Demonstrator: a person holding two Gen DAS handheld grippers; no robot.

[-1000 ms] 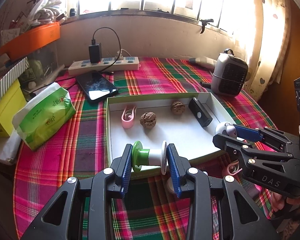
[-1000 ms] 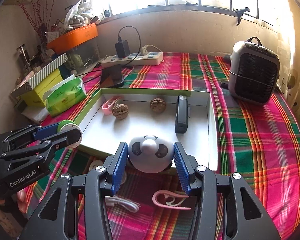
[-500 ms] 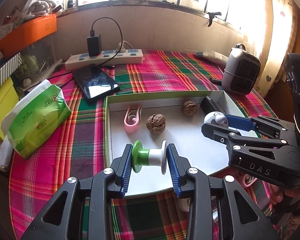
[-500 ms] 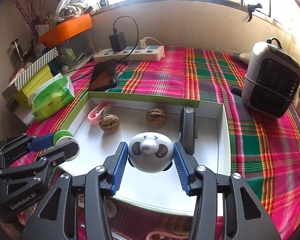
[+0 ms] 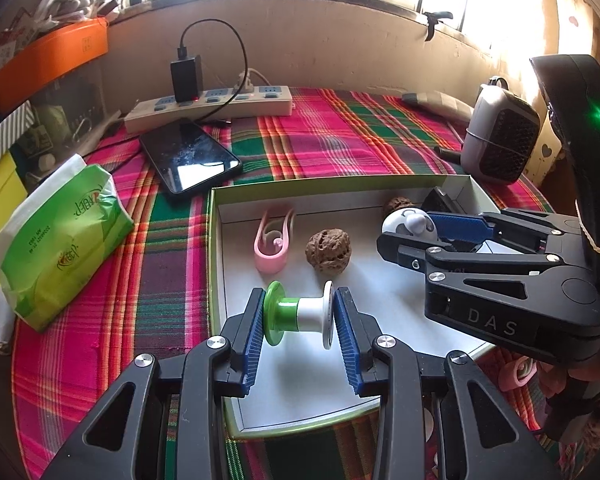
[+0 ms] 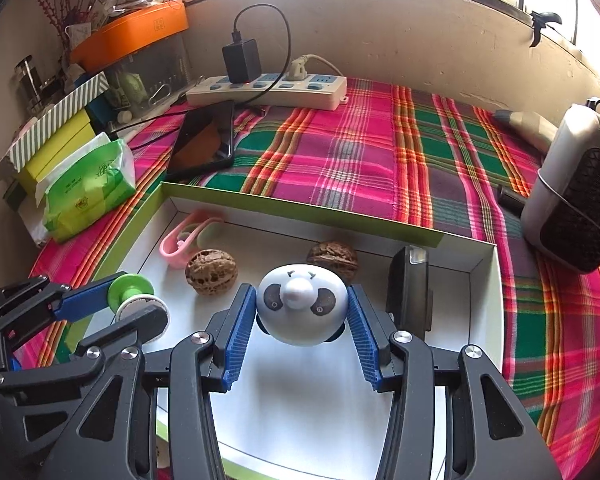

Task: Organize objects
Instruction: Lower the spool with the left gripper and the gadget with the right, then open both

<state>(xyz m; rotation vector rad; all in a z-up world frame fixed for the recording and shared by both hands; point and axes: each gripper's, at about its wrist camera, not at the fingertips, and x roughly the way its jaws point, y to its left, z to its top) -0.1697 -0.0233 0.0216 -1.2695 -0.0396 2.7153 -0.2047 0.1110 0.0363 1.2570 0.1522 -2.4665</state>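
Note:
My left gripper (image 5: 299, 316) is shut on a green and white spool (image 5: 298, 314) and holds it over the near left part of the shallow white box (image 5: 220, 240). My right gripper (image 6: 302, 312) is shut on a round white panda toy (image 6: 302, 308) over the middle of the box (image 6: 482, 280). In the box lie a pink clip (image 5: 271, 242), two walnuts (image 5: 328, 250) (image 6: 332, 258) and a black rectangular device (image 6: 408, 292). The left gripper with the spool (image 6: 132, 300) shows at the left of the right wrist view. The right gripper with the panda (image 5: 410, 224) shows at the right of the left wrist view.
The box sits on a plaid tablecloth (image 6: 360, 152). Behind it lie a phone (image 5: 190, 158) and a power strip (image 5: 208, 106) with a charger. A green tissue pack (image 5: 60, 236) is at the left, a small grey heater (image 6: 576, 192) at the right. Another pink clip (image 5: 516, 372) lies outside the box.
Both grippers have moved forward from the box's near edge to over its inside, still holding the spool and the panda toy.

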